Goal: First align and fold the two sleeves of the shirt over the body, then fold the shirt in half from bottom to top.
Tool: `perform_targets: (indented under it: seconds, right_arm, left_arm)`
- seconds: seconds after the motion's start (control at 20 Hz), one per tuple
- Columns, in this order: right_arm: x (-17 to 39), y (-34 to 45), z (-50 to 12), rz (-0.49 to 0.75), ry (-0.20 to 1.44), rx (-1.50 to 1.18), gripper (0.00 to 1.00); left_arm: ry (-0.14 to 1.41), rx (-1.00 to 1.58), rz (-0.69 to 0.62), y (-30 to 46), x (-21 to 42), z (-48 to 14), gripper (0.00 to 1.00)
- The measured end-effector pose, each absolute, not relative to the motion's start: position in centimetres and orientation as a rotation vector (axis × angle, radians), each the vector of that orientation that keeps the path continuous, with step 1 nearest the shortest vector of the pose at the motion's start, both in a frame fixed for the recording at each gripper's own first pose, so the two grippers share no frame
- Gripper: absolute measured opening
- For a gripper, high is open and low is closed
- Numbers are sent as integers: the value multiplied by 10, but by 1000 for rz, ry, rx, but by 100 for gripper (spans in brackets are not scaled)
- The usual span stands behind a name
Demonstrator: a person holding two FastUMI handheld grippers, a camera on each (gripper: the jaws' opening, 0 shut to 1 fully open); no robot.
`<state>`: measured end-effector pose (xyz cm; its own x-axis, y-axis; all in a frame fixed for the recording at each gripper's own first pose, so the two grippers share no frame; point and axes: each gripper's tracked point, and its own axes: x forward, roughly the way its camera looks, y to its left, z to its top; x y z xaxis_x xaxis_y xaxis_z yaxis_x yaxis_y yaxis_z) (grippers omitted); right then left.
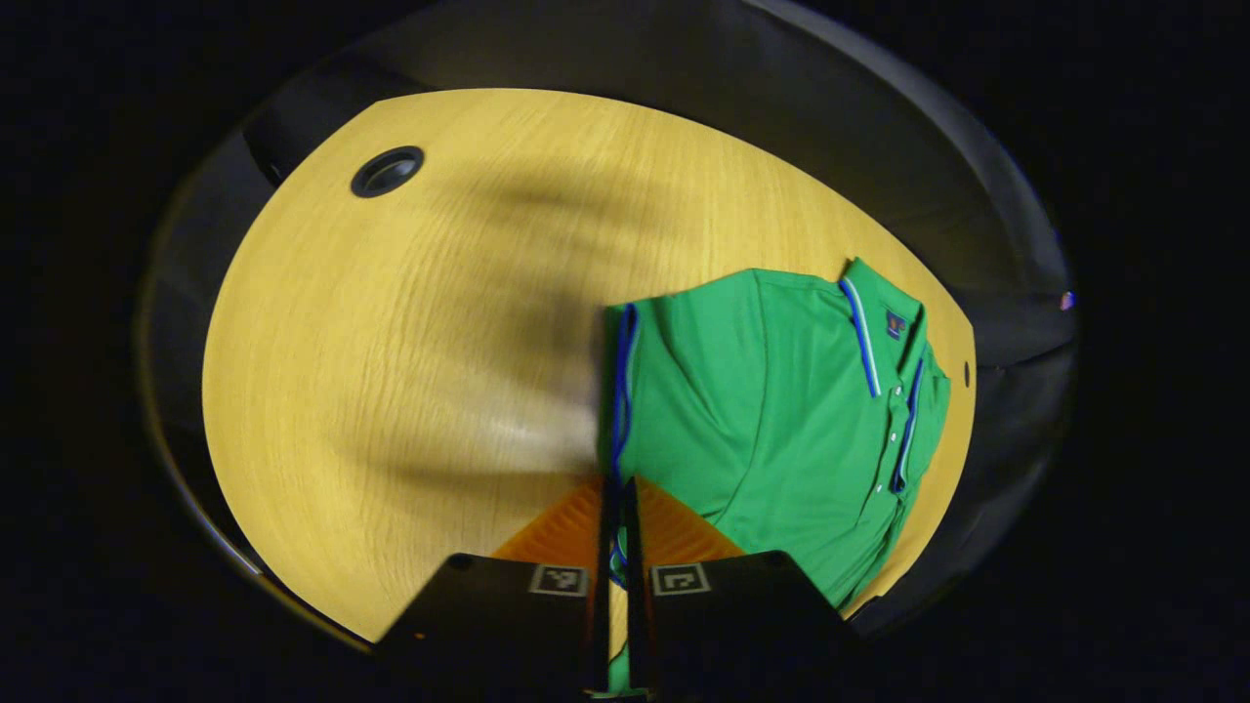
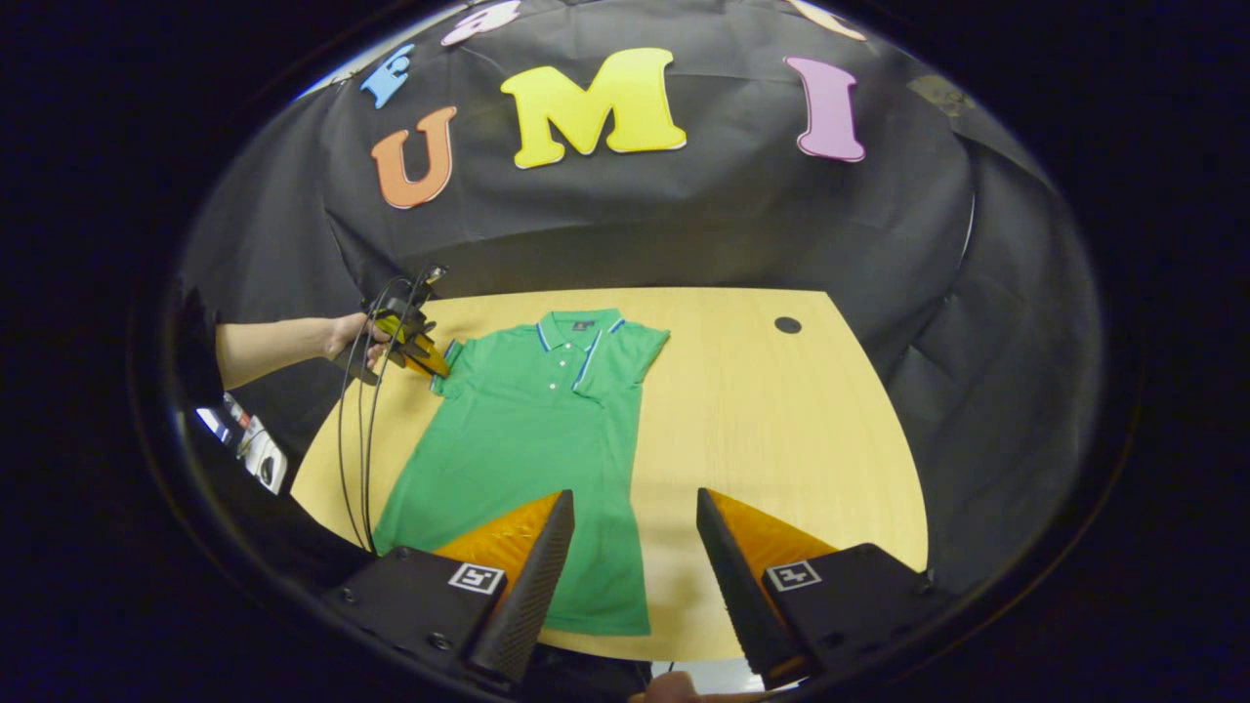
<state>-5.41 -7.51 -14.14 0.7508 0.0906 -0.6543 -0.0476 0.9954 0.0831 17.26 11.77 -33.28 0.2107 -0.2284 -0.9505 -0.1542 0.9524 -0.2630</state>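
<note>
A green polo shirt [image 2: 527, 439] with blue-trimmed collar [image 2: 571, 330] lies flat on the wooden table [image 2: 781, 439], collar toward the booth wall. Its sleeve [image 2: 620, 361] on the right side of the right gripper view lies folded onto the body. In that view a hand holds my left gripper [image 2: 430, 363] at the other sleeve [image 2: 449, 363]. In the left gripper view the left gripper [image 1: 617, 488] is shut on that sleeve's blue-trimmed hem [image 1: 622, 391], the shirt body [image 1: 781, 410] spreading to the right. My right gripper [image 2: 635, 496] hangs open above the shirt's lower right part, nothing between its fingers.
A round black cable hole [image 2: 787, 324] sits in the table's far right corner, also seen as the cable hole [image 1: 388, 171] in the left gripper view. Cables [image 2: 356, 439] hang from the left gripper over the table's left edge. Bare wood [image 1: 391, 391] lies beside the shirt.
</note>
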Motion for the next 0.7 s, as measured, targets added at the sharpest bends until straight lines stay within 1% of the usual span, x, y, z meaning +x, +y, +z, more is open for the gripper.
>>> perform_targets:
  seconds: [0.05, 0.15, 0.45, 0.7]
  right_arm:
    - [-56, -75, -143, 72, 718, 62, 82]
    - [-59, -76, -143, 74, 716, 66, 82]
    - [-65, -71, -137, 101, 687, 77, 82]
    - [-82, -79, -132, 84, 657, 65, 82]
  left_arm:
    - [1355, -325, -43, 121, 172, -328, 6]
    - [1315, -311, -54, 123, 177, -316, 5]
    - [1196, -235, -136, 93, 190, -268, 4]
    - [1187, -185, -200, 46, 192, -259, 4]
